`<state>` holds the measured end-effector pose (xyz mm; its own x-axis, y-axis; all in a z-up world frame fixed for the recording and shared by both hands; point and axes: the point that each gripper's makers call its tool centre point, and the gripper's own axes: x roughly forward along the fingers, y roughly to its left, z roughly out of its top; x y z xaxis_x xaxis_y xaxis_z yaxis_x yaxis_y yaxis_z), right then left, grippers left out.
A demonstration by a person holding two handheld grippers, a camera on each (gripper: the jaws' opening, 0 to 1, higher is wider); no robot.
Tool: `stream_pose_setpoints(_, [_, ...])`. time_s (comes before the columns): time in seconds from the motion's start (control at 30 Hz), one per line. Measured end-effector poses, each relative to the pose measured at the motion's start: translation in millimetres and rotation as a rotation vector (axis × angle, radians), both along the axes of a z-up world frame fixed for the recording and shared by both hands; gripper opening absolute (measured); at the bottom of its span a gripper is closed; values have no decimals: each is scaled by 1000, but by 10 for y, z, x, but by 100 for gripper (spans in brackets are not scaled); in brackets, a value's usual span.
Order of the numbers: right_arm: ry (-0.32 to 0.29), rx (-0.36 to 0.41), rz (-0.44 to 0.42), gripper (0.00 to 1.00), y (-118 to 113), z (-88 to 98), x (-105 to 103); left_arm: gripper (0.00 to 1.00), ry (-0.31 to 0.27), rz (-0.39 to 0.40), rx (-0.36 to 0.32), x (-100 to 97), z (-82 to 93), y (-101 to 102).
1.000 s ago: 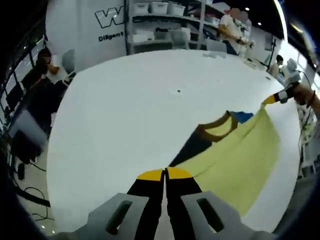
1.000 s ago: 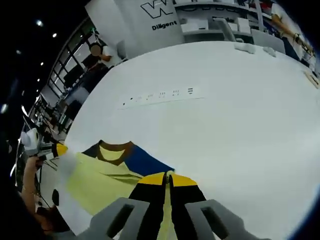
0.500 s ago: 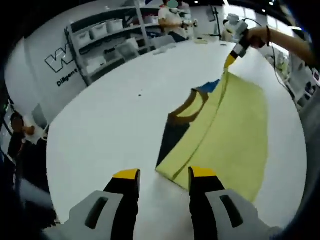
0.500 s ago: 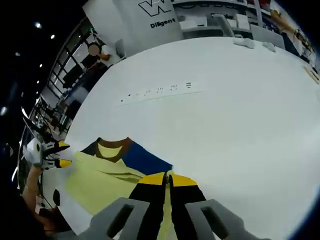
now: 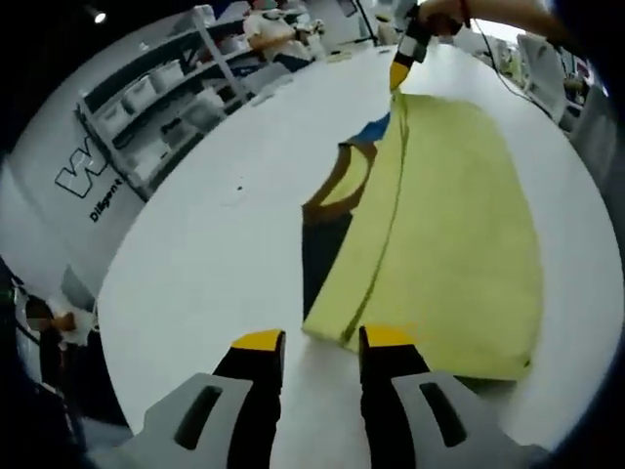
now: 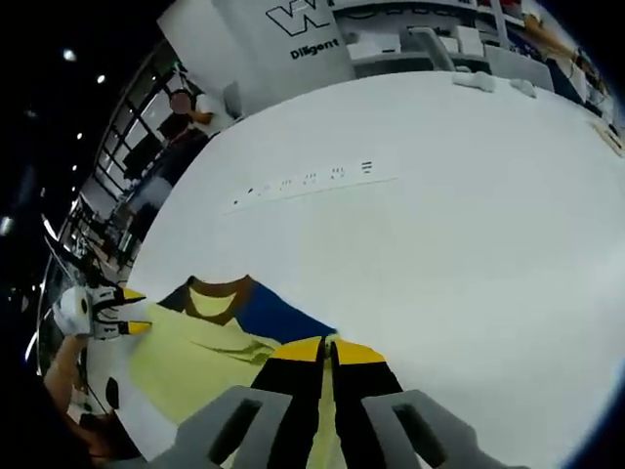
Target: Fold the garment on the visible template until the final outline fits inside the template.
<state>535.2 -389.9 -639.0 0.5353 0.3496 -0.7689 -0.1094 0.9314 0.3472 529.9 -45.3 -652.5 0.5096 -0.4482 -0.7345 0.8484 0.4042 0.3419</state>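
Observation:
A yellow garment lies folded over on the white table, with its navy part and brown collar showing at the fold's left. My left gripper stands open just short of the garment's near corner, nothing between its fingers. At the far end, my right gripper pinches the garment's corner. In the right gripper view its jaws are shut on the yellow cloth, the garment spreads to the left, and the open left gripper sits at its far edge.
A faint line with small dark marks runs across the table beyond the garment. Shelves with white bins and a white wall panel with lettering stand past the table. A person is at the table's far edge.
My left gripper has opened and let go of the garment's corner, which now lies on the table. The left view has swung round. The right gripper stays shut on the cloth.

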Motion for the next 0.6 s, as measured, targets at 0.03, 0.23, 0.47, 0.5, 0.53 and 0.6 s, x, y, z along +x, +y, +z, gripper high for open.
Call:
stream_pose_setpoints(0.03, [-16, -5, 39, 0, 23, -10, -10, 28, 0, -1, -3, 0, -1, -6])
stream_pose_setpoints(0.23, [-69, -19, 82, 0, 49, 14, -39, 29, -11, -5, 12, 8, -15, -5])
stream_pose_setpoints(0.47, [-210, -107, 218, 15, 60, 182, -56, 31, -29, 8, -2, 15, 68, 18])
stream_pose_setpoints(0.5, [-216, -127, 242, 17, 53, 186, -75, 31, -30, 9, -3, 14, 72, 20])
stream_pose_setpoints(0.53, [-228, -147, 279, 20, 48, 184, -92, 32, -34, 7, -7, 7, 85, 28])
stream_pose_setpoints(0.6, [-237, -163, 308, 25, 33, 164, -119, 32, -31, 4, -13, -11, 88, 30])
